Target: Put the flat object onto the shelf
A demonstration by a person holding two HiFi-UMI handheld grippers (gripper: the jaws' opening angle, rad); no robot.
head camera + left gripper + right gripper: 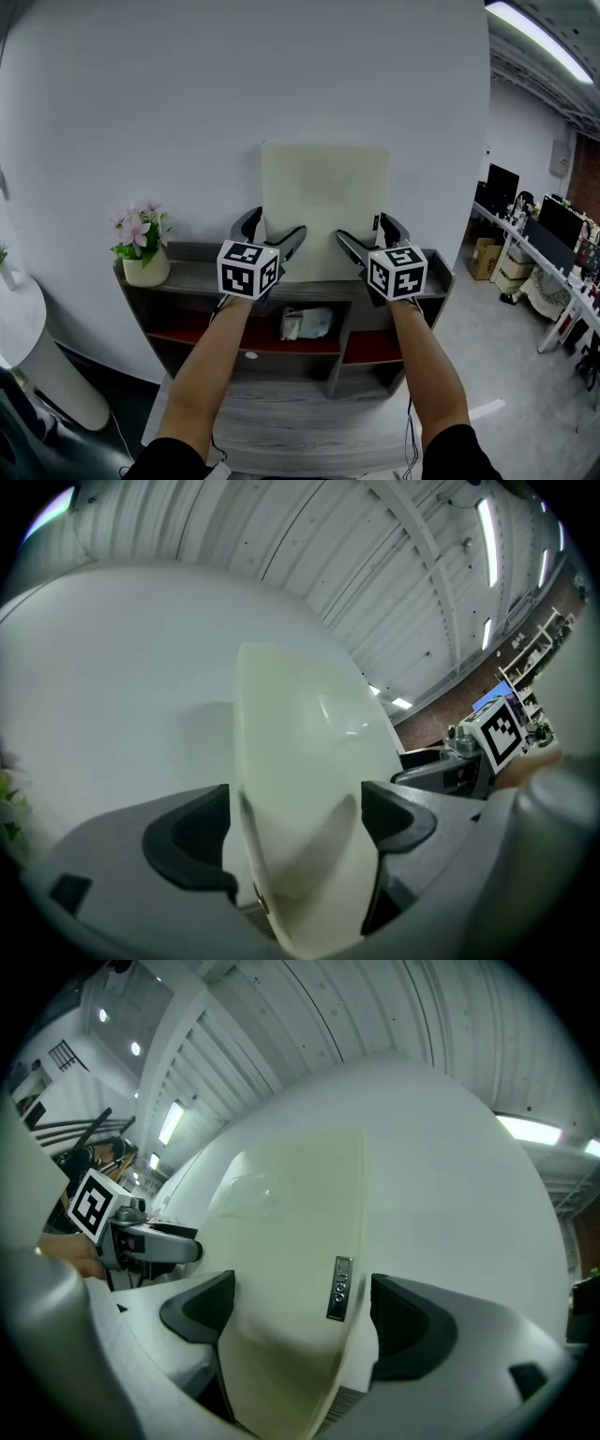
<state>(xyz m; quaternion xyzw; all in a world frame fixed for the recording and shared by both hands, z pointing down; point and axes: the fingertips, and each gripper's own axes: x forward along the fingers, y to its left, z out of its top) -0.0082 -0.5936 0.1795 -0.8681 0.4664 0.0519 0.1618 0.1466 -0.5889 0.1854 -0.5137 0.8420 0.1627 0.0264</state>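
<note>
Both jaw pairs spread: left hand-held gripper [272, 228], right hand-held gripper [370, 234] — flat panel [324, 202] between, upright on shelf [187, 274].

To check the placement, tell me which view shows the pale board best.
The head view: the whole board stands on the shelf against the wall. Each gripper view shows only one side edge of it, close up.

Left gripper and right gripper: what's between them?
A pale flat panel, upright on the shelf top, shown in the head view; each side edge sits inside open jaws.
</note>
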